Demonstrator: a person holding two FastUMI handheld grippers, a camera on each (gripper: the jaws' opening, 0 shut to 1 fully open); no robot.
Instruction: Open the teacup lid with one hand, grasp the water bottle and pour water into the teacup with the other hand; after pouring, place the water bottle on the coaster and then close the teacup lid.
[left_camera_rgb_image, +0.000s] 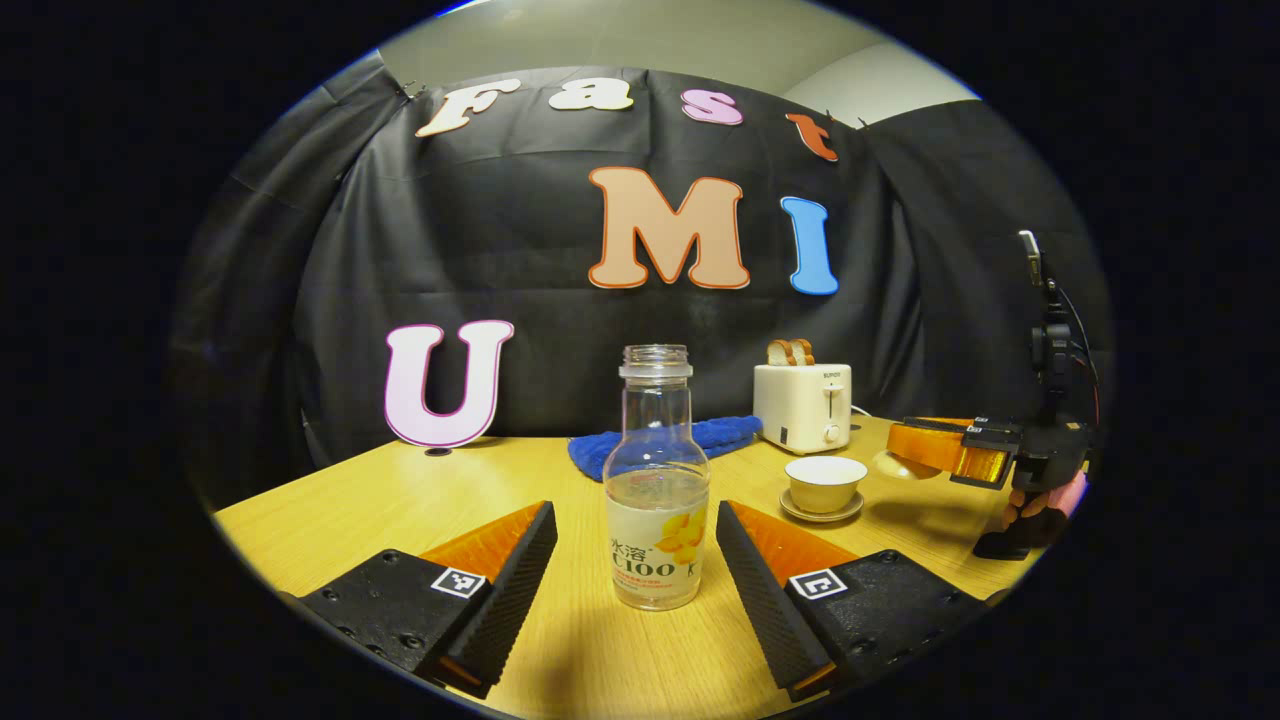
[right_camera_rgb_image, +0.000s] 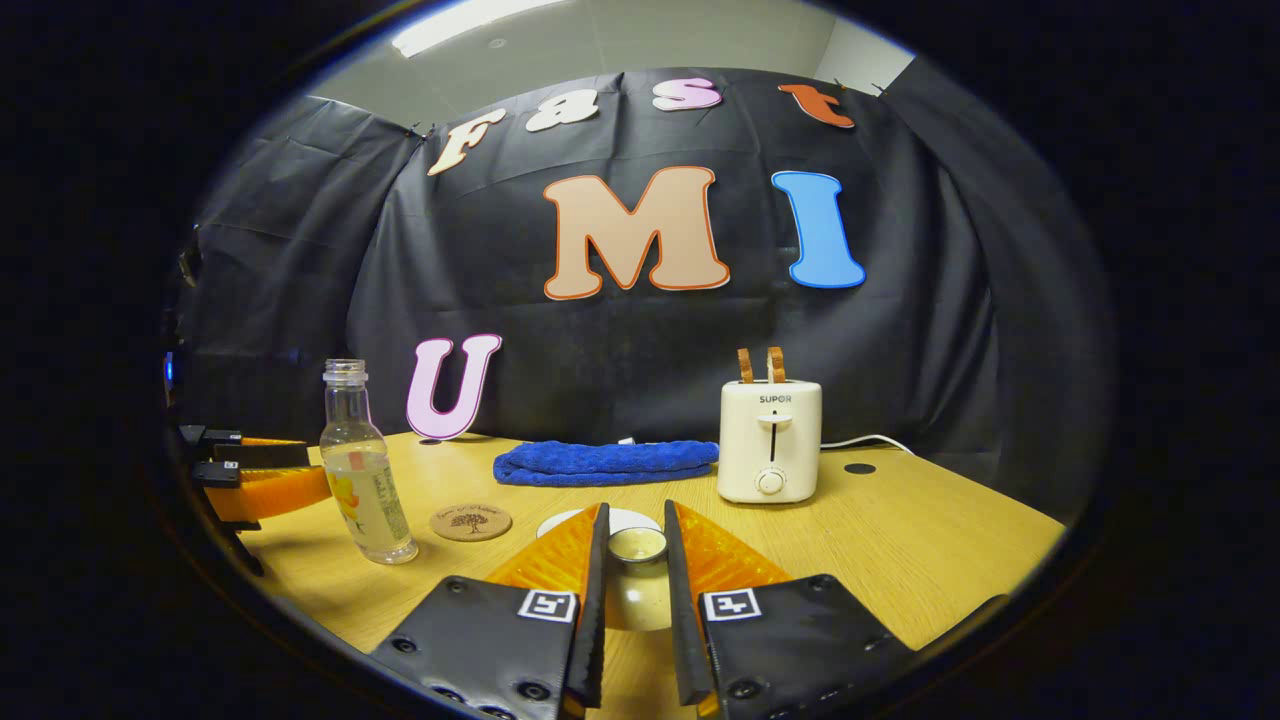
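The clear, uncapped water bottle (left_camera_rgb_image: 655, 490) stands upright on the wooden table, about a third full. My left gripper (left_camera_rgb_image: 635, 510) is open, one finger on each side of the bottle and neither touching it. The teacup (left_camera_rgb_image: 825, 483) sits uncovered on its saucer to the right. Beside it my right gripper (left_camera_rgb_image: 900, 452) holds the pale lid (left_camera_rgb_image: 897, 467) above the table. In the right gripper view that gripper (right_camera_rgb_image: 634, 512) is shut on the lid (right_camera_rgb_image: 637, 546) by its knob. A round coaster (right_camera_rgb_image: 470, 522) lies right of the bottle (right_camera_rgb_image: 365, 470), which stands by the left gripper (right_camera_rgb_image: 290, 470).
A white toaster (right_camera_rgb_image: 770, 440) with bread slices stands at the back, with a folded blue towel (right_camera_rgb_image: 605, 462) to its left. A hand (left_camera_rgb_image: 1035, 505) holds the right gripper near the table's right edge. The black cloth wall closes off the back.
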